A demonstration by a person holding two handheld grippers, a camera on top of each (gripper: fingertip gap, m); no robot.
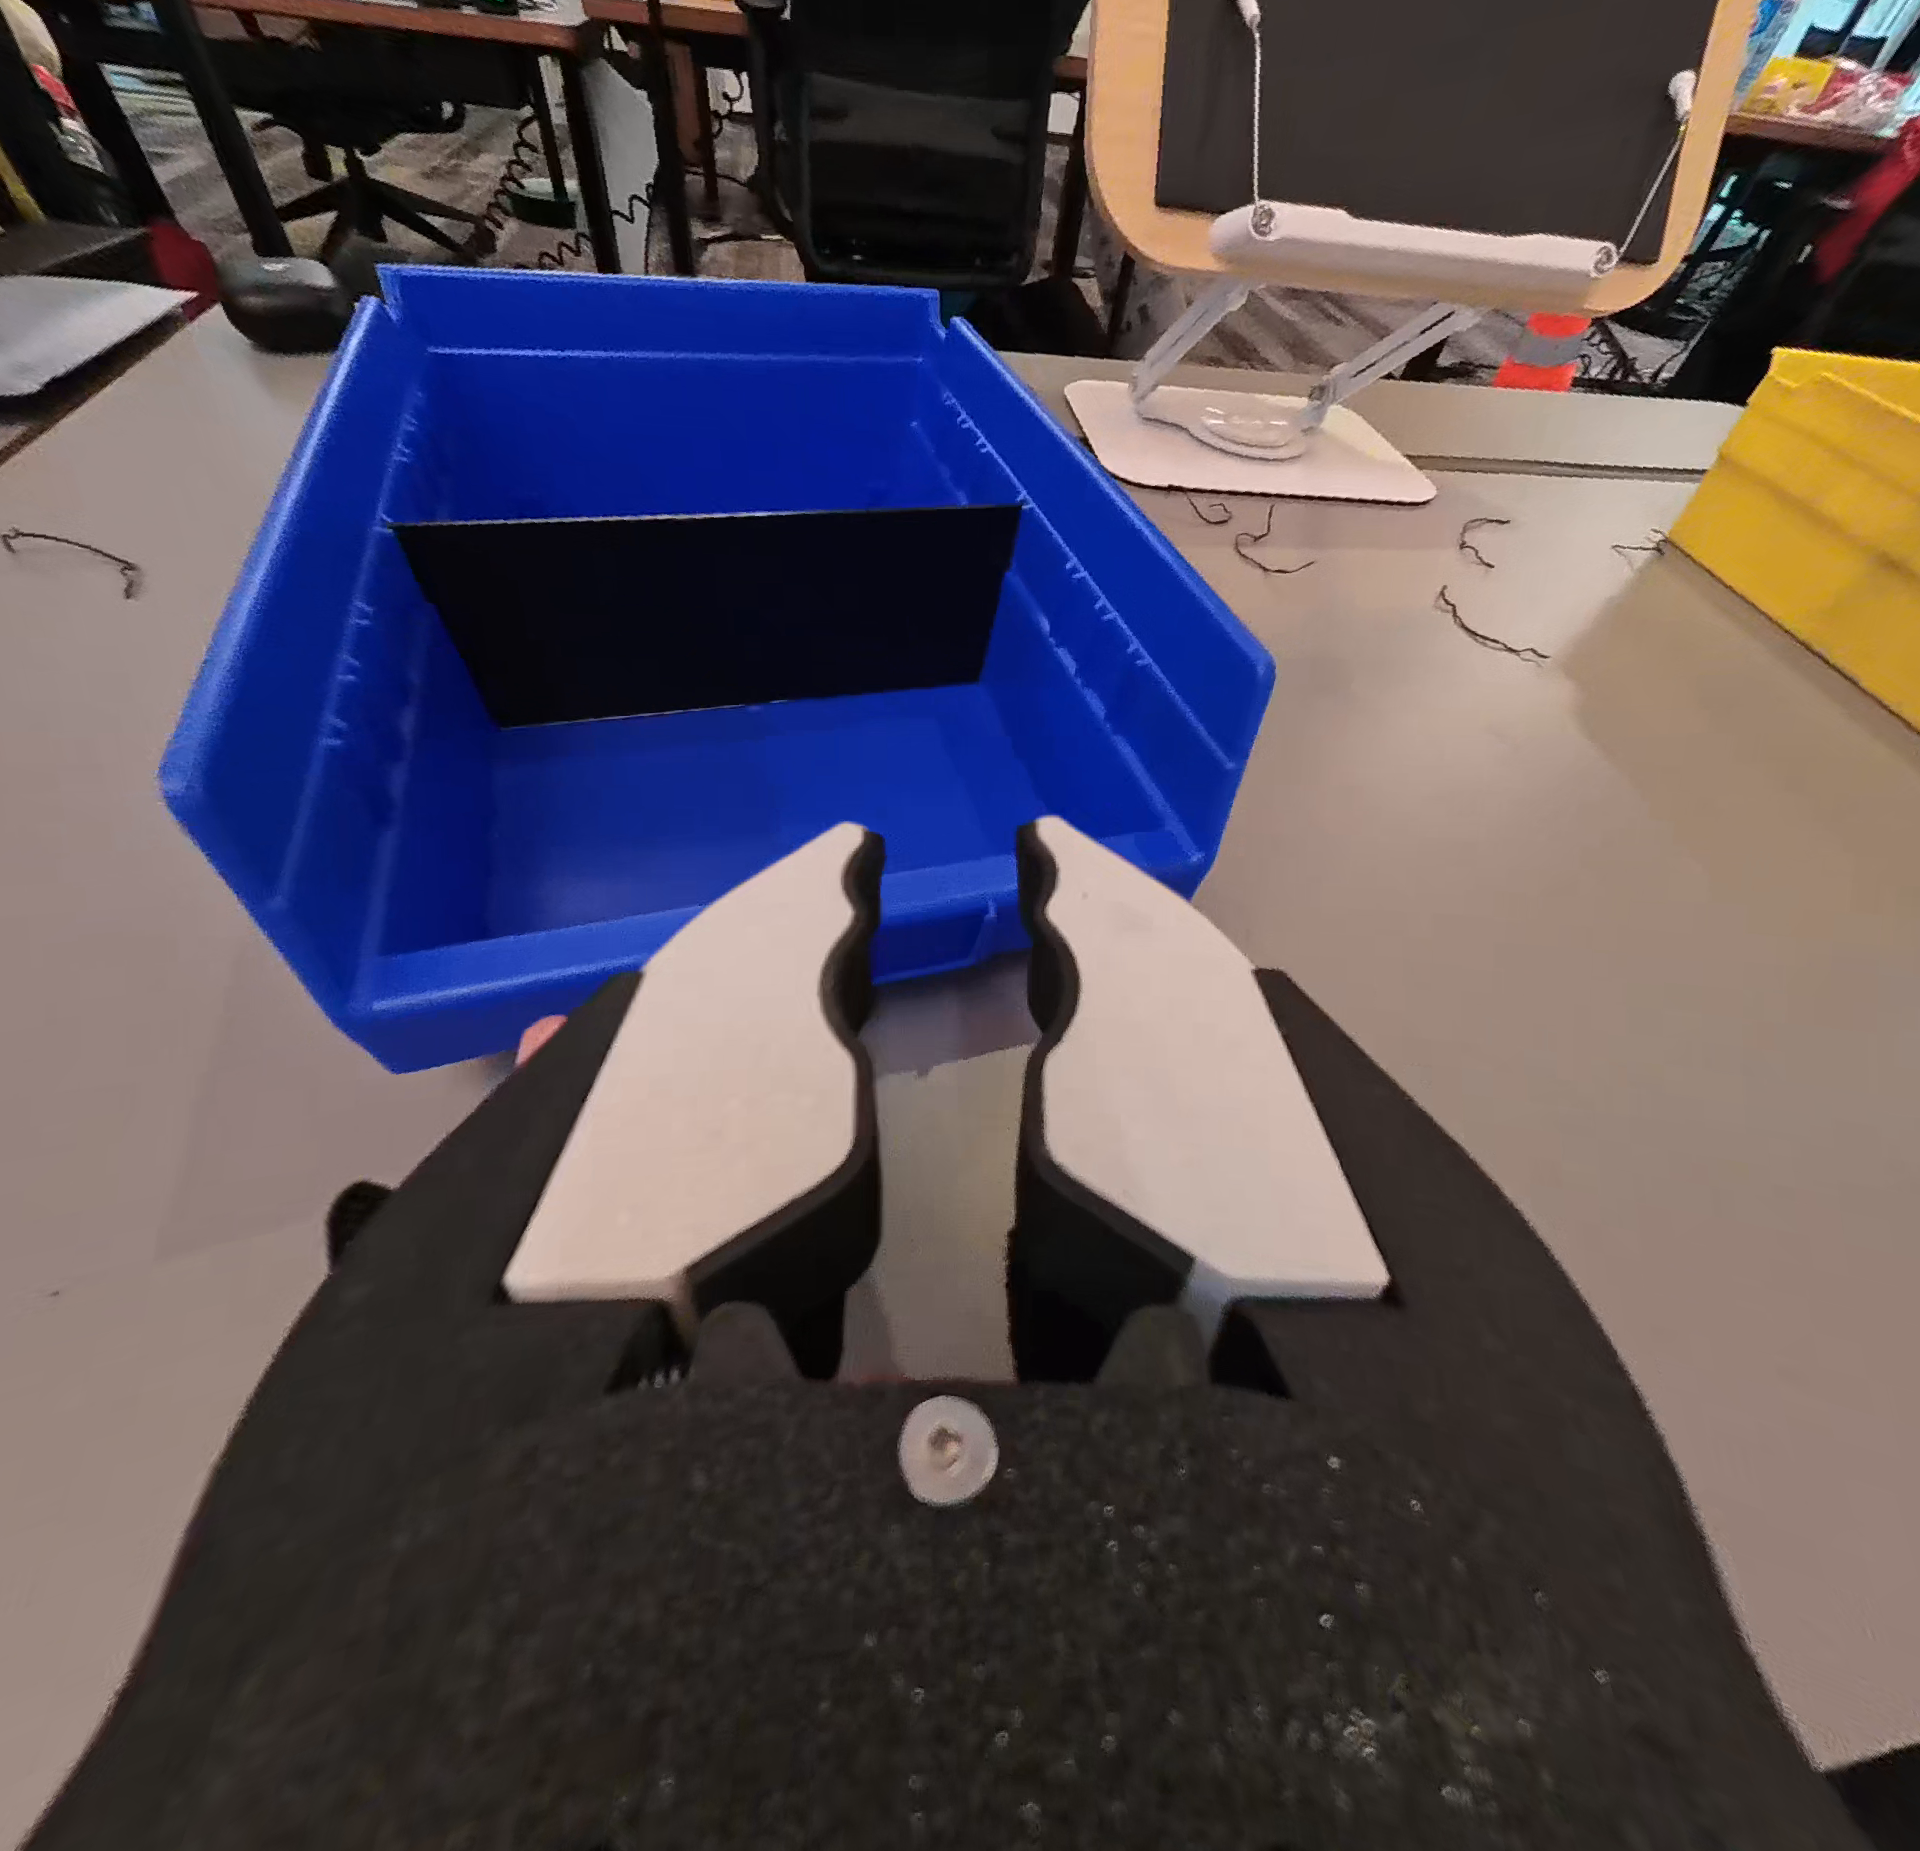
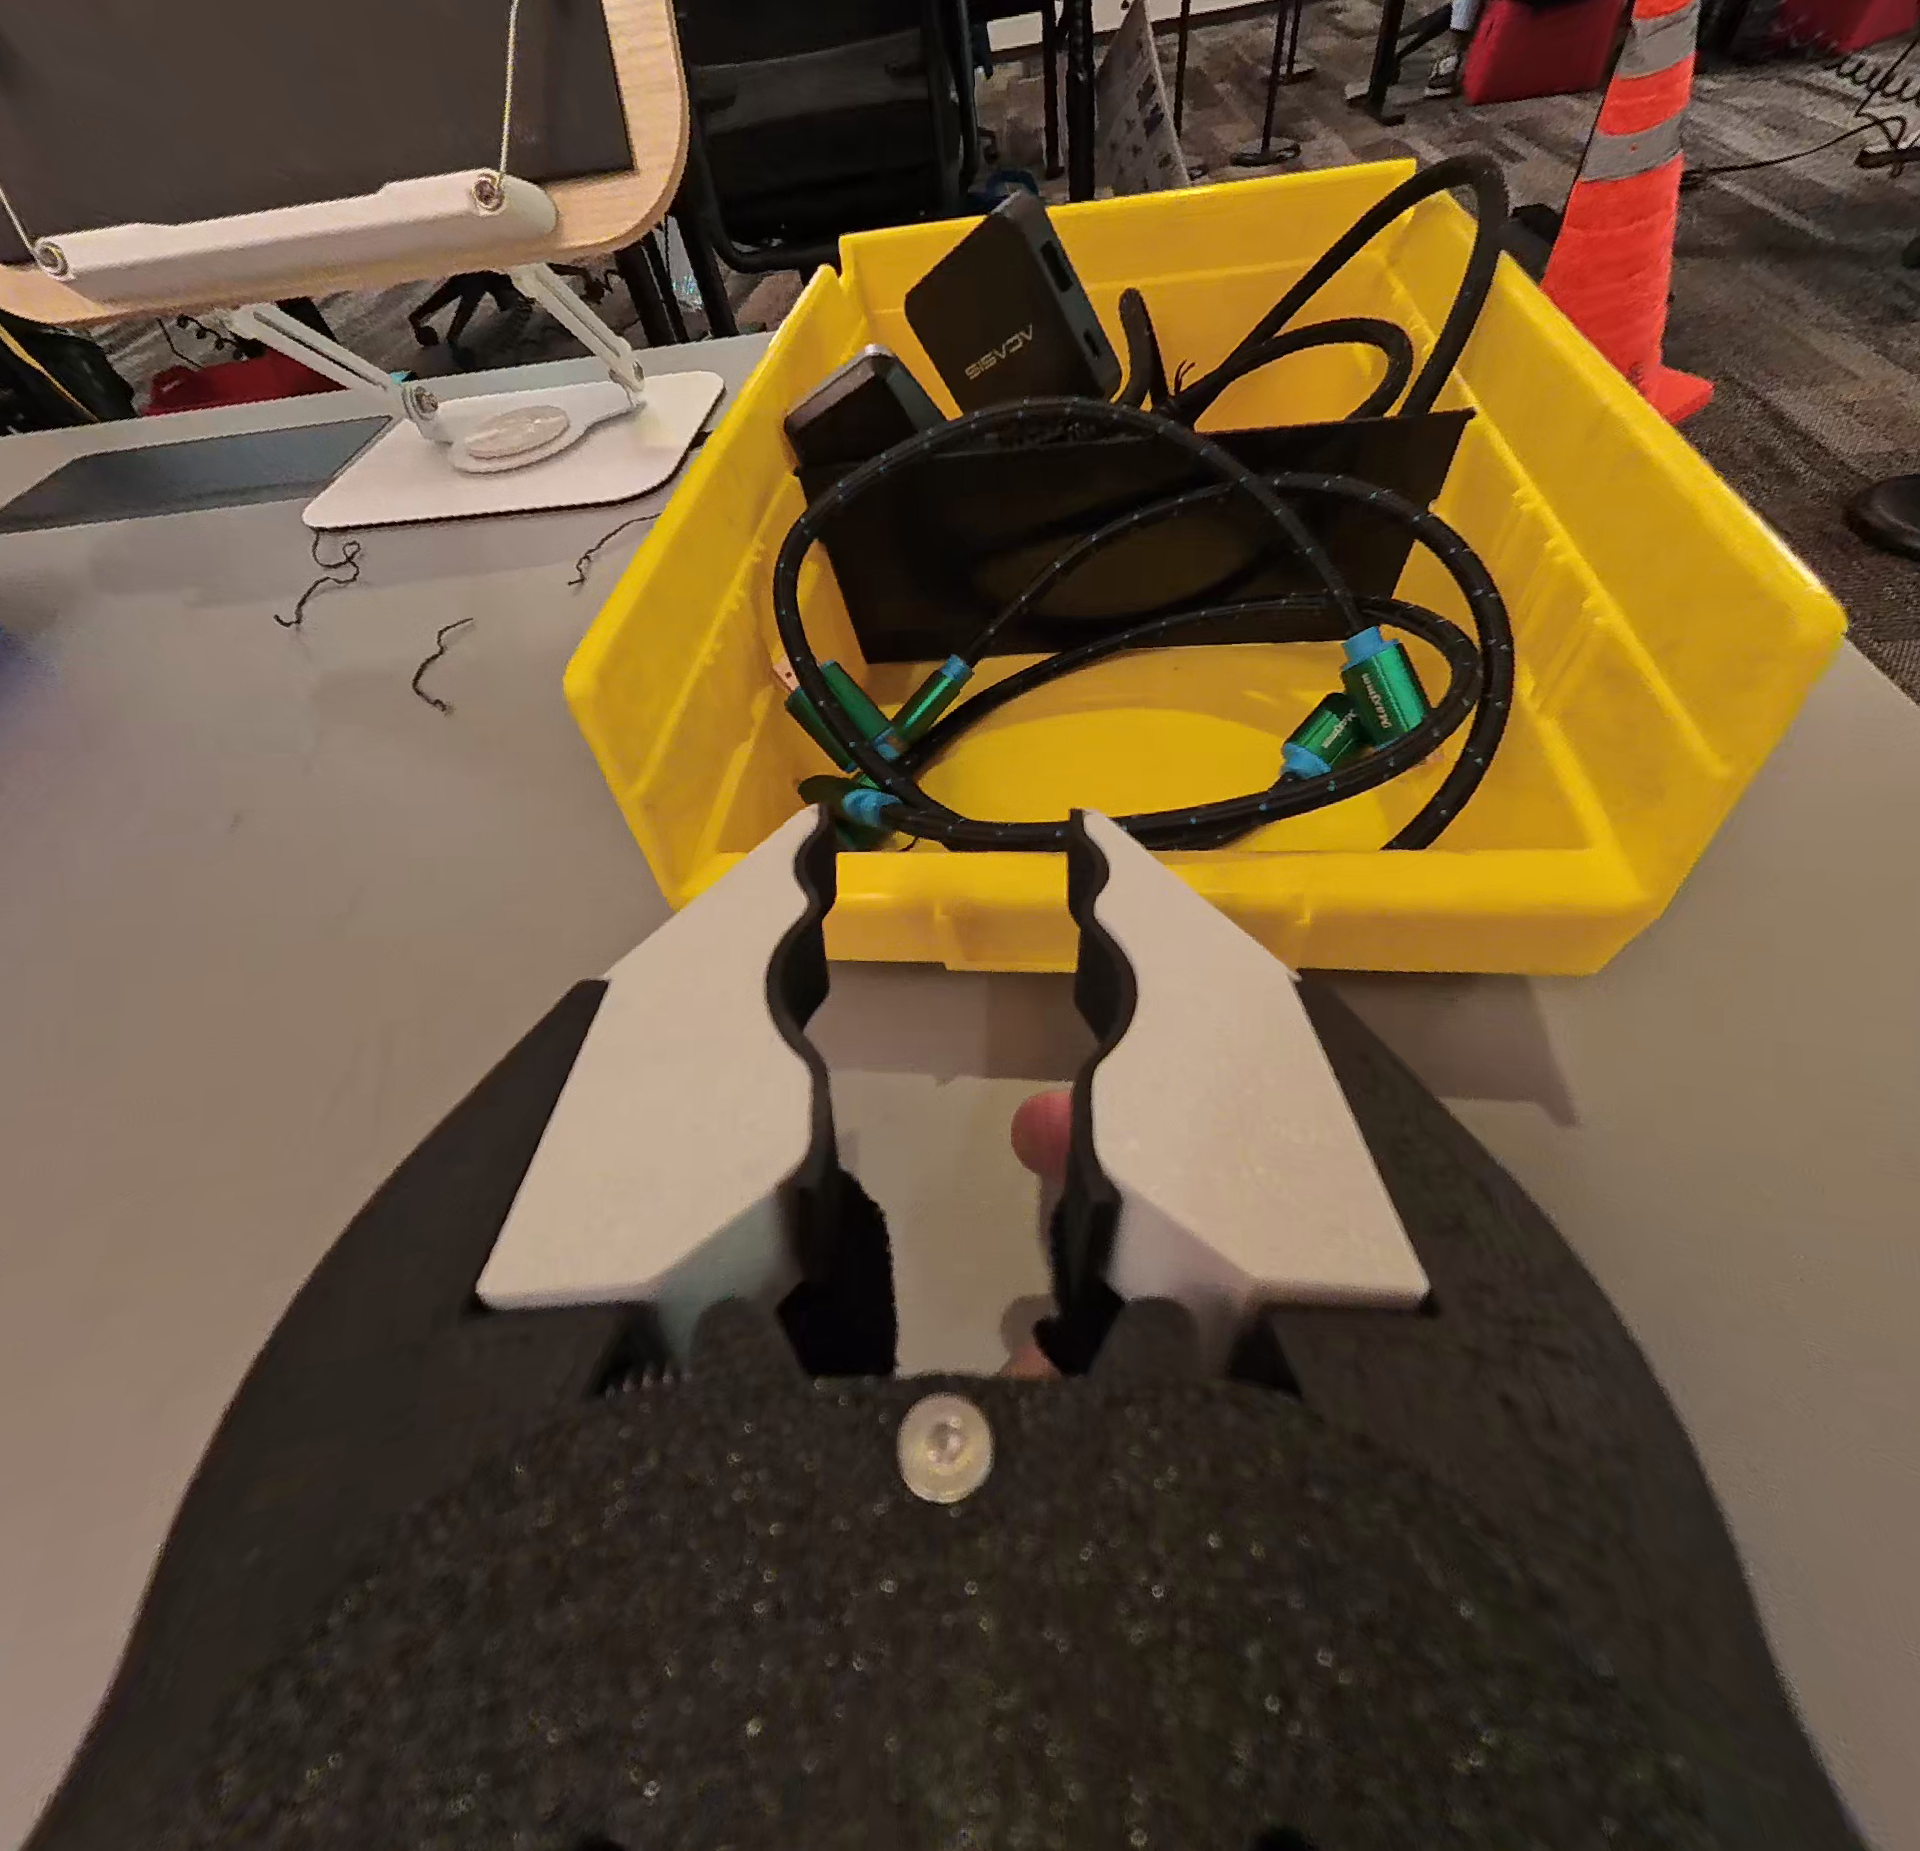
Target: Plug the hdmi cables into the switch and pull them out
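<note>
Two black boxes stand propped at the back of the yellow bin (image 2: 1714,658), behind its black divider (image 2: 1143,544): the larger switch (image 2: 1003,310) leans tilted with its ports on the edge facing right, and a smaller dark box (image 2: 857,404) sits just beside it on the left; which one the cables belong in I cannot tell for sure. Several braided hdmi cables (image 2: 1143,825) lie coiled in the front compartment, one loop spilling over the divider and above the rear wall, with green metal plugs (image 2: 1351,705) resting on the bin floor at right and another cluster near the front-left corner. All of this lies straight ahead of the right gripper (image 2: 951,830), whose fingers are parted by a moderate gap and hold nothing, tips just short of the bin's front lip. The nearest plug sits just beyond the left fingertip, its long axis slanting across the approach, so I judge a wrist turn is needed before closing on it. The left gripper (image 1: 951,840) is likewise parted and empty, facing a blue bin (image 1: 260,762) whose two compartments, split by a black divider (image 1: 717,606), hold nothing; only the yellow bin's corner shows at its right, so the right side is nearer. Both bins rest on a grey table (image 2: 260,866).
</note>
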